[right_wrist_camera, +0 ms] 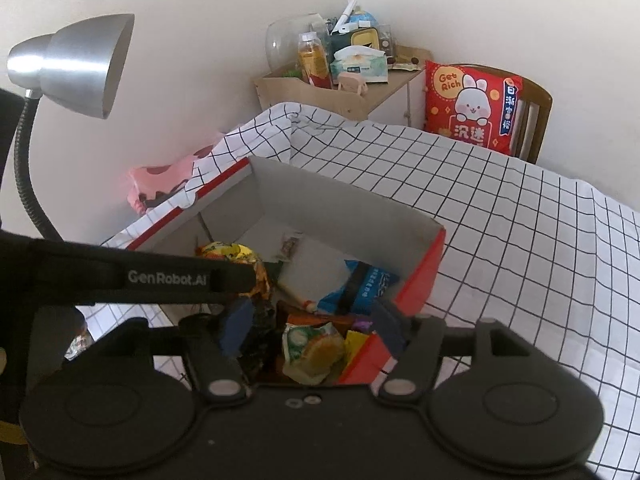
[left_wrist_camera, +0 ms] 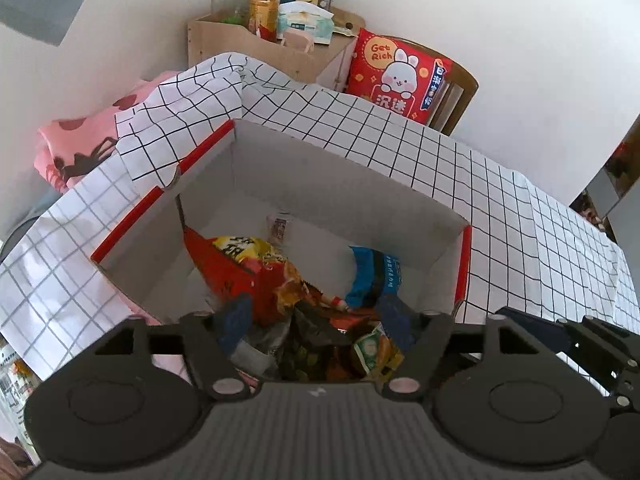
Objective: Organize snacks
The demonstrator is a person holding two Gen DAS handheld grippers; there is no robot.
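Snack packets (left_wrist_camera: 256,276) lie piled in red-rimmed cardboard box (left_wrist_camera: 340,184), frame centre. Left gripper (left_wrist_camera: 316,320) jaws apart, nothing clamped. Right gripper (right_wrist_camera: 312,326) jaws apart over the box too.

Home bedroom, checked bedsheet (right_wrist_camera: 480,200), cluttered bedside cabinet (right_wrist_camera: 340,92), red rabbit cushion (right_wrist_camera: 472,104), desk lamp (right_wrist_camera: 72,60)

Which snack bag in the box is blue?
The blue bag near the box's right wall. The big one on the left is red and yellow.
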